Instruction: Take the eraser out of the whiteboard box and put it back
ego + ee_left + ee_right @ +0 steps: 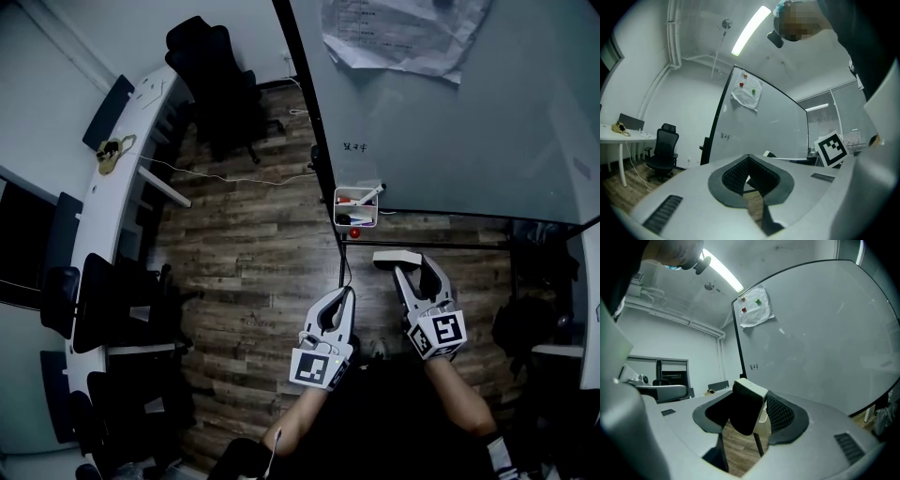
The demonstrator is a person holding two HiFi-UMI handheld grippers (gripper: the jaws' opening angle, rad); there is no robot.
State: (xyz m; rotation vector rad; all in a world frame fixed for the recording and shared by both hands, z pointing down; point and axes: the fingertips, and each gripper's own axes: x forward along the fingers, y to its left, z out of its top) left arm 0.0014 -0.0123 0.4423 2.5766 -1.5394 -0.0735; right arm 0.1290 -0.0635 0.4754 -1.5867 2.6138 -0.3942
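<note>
Whiteboard box (337, 214), probably markers (357, 200) inside

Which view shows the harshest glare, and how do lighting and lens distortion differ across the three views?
Head view: dim overall, left side near black, whiteboard edge bowed. Left gripper view: fisheye circle with dark corners, ceiling light blown out white, the harshest glare. Right gripper view: same fisheye bulge, the eraser a dark shape with little detail.

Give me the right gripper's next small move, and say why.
Probably carry the eraser toward the whiteboard box and line it up over the open top. The right gripper is clamped on the eraser, which is clear of the box; the box hangs up and to the left in the head view.
</note>
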